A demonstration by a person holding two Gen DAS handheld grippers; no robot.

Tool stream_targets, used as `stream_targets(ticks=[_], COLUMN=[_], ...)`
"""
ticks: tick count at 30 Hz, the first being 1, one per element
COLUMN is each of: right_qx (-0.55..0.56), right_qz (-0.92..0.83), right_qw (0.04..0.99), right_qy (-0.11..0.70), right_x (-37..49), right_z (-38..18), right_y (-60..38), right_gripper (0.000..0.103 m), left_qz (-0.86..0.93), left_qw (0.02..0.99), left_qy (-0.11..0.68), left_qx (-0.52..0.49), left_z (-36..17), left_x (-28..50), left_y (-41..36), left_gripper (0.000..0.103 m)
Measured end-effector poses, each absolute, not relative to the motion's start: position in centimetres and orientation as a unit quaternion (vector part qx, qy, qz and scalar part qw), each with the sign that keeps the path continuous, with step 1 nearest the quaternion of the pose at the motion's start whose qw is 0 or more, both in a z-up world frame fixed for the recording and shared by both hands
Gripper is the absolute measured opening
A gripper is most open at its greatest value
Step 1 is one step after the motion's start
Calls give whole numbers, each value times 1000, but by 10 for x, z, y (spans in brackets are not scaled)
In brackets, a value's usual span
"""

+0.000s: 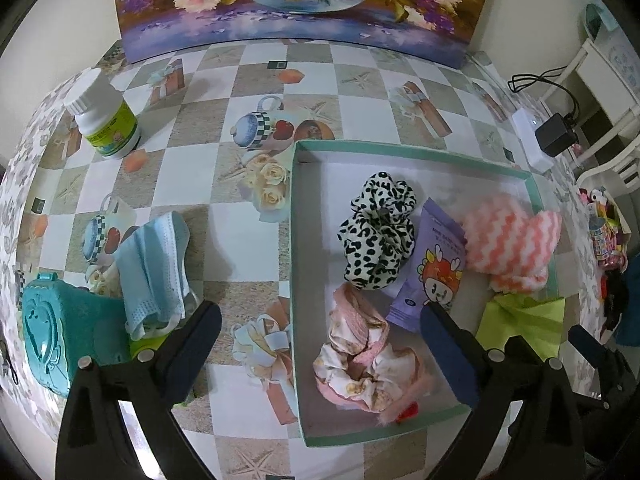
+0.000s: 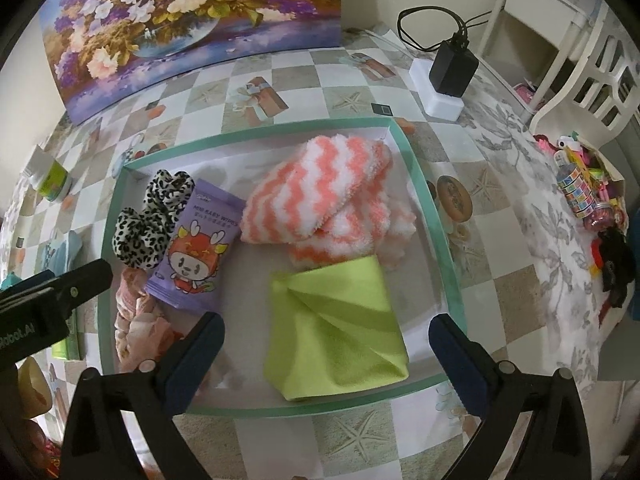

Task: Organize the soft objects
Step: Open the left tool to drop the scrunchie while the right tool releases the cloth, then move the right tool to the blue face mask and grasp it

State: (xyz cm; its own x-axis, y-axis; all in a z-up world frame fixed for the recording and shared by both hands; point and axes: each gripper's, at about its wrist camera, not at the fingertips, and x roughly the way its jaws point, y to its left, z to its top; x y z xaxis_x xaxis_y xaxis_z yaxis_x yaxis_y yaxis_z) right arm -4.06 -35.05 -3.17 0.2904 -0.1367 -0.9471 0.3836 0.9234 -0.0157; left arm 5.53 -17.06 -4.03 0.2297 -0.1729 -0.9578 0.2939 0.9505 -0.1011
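Plainly, both grippers hang over the shallow mint-rimmed box [image 2: 420, 168] with their fingers spread wide and nothing between the pads. The right gripper [image 2: 326, 340] stands above the folded lime-green cloth [image 2: 340, 328], which lies in the near right corner of the box; the left gripper [image 1: 320, 320] straddles the box's left wall, just over the pink floral scrunchie [image 1: 360, 360]. Judging by this, the cloth and scrunchie are already placed, and the step in hand is to fetch what is still outside.

The likeliest next item is the light blue face mask [image 1: 154, 268], lying on the table left of the box, draped against a teal case [image 1: 56, 332]. To do it well, I would come down on the bunched middle of the mask, not a loose ear loop, close fully before lifting, and clear the box wall before letting go over a bare patch of the floor.

Farther in the box lie a purple pack of baby wipes [image 2: 192, 248], a leopard-print scrunchie [image 2: 152, 216] and a coral-and-white zigzag fleece cloth [image 2: 320, 192].

Beyond, the table wears a checked oilcloth [image 1: 224, 128] printed with teapots and roses. A white bottle with a green label [image 1: 108, 120] stands far left, a black charger [image 2: 452, 68] on a white power strip far right, and a flower painting [image 1: 296, 0] leans against the wall. White chairs [image 2: 592, 80] stand to the right.
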Motion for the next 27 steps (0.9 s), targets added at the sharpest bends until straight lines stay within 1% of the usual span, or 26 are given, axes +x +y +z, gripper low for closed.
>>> stream_targets(ticks=[5,11,14,18,24,27], right_qx=[114,153,166,170,151,150], right_qz=[-173,-184,-171,-144,-94,-67], right_qw=[802,837,848,853,856,855], right_qy=[560,492,474,472,485,491], right_x=[-43,-52,-51,-43,-23,-13], right_z=[-25,8,16,20,22,25], right_y=[-355,-364,-361,-347,-313,-294], right_gripper=[103,103,103,103,103,103], left_qz=[-157,-170,-164,-134,-48,-31], left_qw=[783,790,800,812,816,813], left_qy=[601,588,576,568,575,578], left_qx=[41,14,-7,-28,-28,-61], left_z=[-34,-11,5,14,4,1], left_x=[56,63,72,88,107,112], left_y=[-169,-154,-132,-94,-38,-9], left_gripper=[100,100,100,100,100,100])
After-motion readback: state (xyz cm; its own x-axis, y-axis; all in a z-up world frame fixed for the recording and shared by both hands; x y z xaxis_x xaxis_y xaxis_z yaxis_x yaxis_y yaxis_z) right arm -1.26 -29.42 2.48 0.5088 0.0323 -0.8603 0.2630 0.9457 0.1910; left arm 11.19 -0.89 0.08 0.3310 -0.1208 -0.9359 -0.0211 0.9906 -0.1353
